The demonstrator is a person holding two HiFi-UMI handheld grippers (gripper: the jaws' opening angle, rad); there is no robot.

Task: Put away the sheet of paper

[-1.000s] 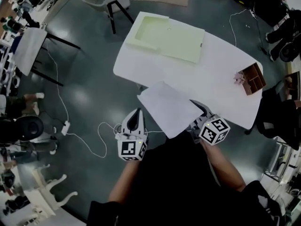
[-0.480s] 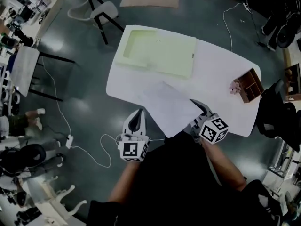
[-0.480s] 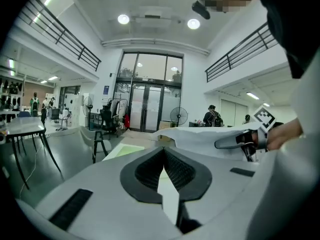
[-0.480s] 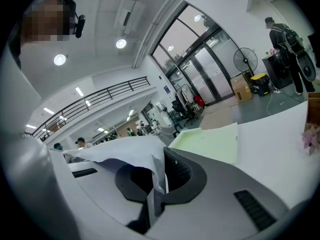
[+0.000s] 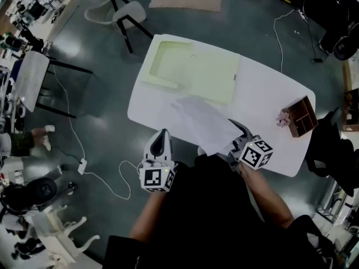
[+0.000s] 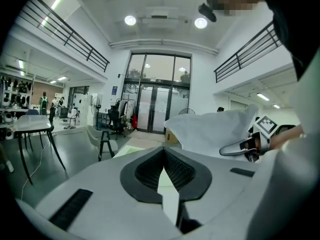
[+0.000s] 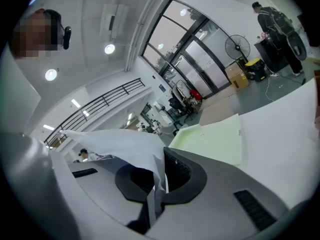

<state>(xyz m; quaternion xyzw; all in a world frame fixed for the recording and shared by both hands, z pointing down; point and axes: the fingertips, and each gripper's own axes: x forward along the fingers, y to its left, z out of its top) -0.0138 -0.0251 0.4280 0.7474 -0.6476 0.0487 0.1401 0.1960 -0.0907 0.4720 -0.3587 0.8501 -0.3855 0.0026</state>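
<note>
A white sheet of paper (image 5: 205, 122) hangs over the front of the white table (image 5: 263, 88), its far corner close to the open pale green folder (image 5: 196, 69). My right gripper (image 5: 238, 142) is shut on the sheet's near edge. In the right gripper view the paper (image 7: 120, 144) rises bent from between the closed jaws of the right gripper (image 7: 159, 176), with the folder (image 7: 215, 141) beyond. My left gripper (image 5: 161, 139) hovers off the table's front edge, left of the sheet, shut and holding nothing. In the left gripper view the left gripper (image 6: 162, 156) points at the paper (image 6: 215, 131).
A brown wooden box (image 5: 300, 116) with a pink thing (image 5: 282, 118) beside it stands at the table's right end. Past the table's far left corner stands a chair (image 5: 126, 13), and a white cable (image 5: 106, 170) trails on the floor to the left.
The sheet has moved further over the table, its far corner now close to the folder. Both grippers keep about the same places in the view.
</note>
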